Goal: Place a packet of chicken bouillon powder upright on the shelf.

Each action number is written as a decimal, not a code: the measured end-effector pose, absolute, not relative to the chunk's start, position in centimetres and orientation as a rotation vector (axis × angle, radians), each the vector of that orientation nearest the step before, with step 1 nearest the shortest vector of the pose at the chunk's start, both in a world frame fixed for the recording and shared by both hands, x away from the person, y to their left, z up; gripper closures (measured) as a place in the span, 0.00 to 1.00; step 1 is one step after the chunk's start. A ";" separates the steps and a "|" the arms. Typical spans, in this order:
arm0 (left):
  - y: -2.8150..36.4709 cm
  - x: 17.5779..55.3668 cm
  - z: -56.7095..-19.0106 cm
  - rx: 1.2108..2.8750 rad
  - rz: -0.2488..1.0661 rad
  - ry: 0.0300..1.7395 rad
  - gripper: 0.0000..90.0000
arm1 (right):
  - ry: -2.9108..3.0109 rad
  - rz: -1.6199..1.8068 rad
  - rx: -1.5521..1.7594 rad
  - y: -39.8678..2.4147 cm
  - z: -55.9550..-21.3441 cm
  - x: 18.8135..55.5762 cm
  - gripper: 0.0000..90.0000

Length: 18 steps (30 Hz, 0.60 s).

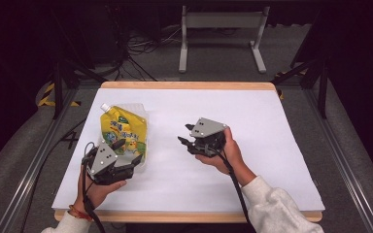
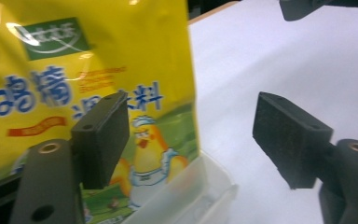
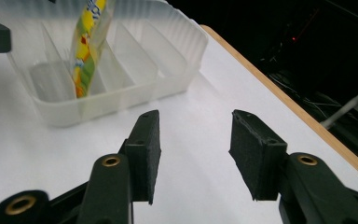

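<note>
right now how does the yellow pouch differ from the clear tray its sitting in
The yellow pouch is opaque, with printed writing and a cartoon chick; the clear tray is see-through, plain plastic. The pouch stands on edge in one slot, while the tray lies flat on the table, split by dividers. Both sit at the table's left side.
</note>
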<state>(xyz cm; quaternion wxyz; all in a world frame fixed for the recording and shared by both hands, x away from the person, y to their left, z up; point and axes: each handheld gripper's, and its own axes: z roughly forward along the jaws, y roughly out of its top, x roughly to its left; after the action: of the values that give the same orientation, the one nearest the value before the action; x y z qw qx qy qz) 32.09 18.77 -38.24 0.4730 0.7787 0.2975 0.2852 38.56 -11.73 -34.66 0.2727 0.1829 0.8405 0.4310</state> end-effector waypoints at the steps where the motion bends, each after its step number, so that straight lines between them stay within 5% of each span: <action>1: 18.6 32.0 -38.3 1.913 0.694 0.719 0.29 | 2.264 1.151 0.493 -12.1 -34.7 38.5 0.58; 18: 15.1 30.5 -39.0 2.005 0.604 0.611 0.16 | 2.258 1.007 0.575 -17.9 -35.8 37.0 0.46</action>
<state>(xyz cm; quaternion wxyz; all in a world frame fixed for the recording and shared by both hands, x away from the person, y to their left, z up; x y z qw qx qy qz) 30.49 15.15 -38.98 0.4620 0.8151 0.2486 0.2458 37.00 -17.89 -35.78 0.2971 0.2163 0.8494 0.3788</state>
